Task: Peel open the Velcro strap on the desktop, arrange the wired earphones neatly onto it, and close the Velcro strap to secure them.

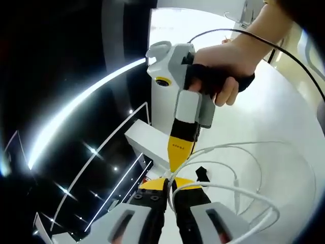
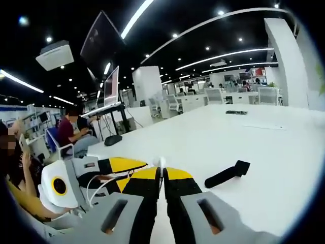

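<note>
In the left gripper view, my left gripper (image 1: 170,195) had its fingers pressed together, and the white earphone cable (image 1: 238,192) ran out from right between their tips, so I judged them to be pinching it. The cable then swept in loose loops across the white surface (image 1: 284,122) to the right of those fingers. Just past the tips, a small dark piece (image 1: 201,173) lay against the cable; I could not tell what it was. Directly ahead, the right gripper (image 1: 179,152) came down with its yellow tip close above my left fingers, held by a hand (image 1: 223,68).

In the right gripper view, the right gripper (image 2: 162,175) also had its fingers closed, with a bit of white showing at the tips, which I took to be the cable pinched there too. The left gripper (image 2: 114,168) sat just left of them, thin white wire trailing near it. To the right of the fingers and a little ahead, the black Velcro strap (image 2: 227,174) lay flat on the surface (image 2: 244,137), apart from both grippers. Whether it had been peeled open I could not tell.

My read: the task was early to midway. The earphones were being gathered, not yet laid on the strap, and the closing was left.
</note>
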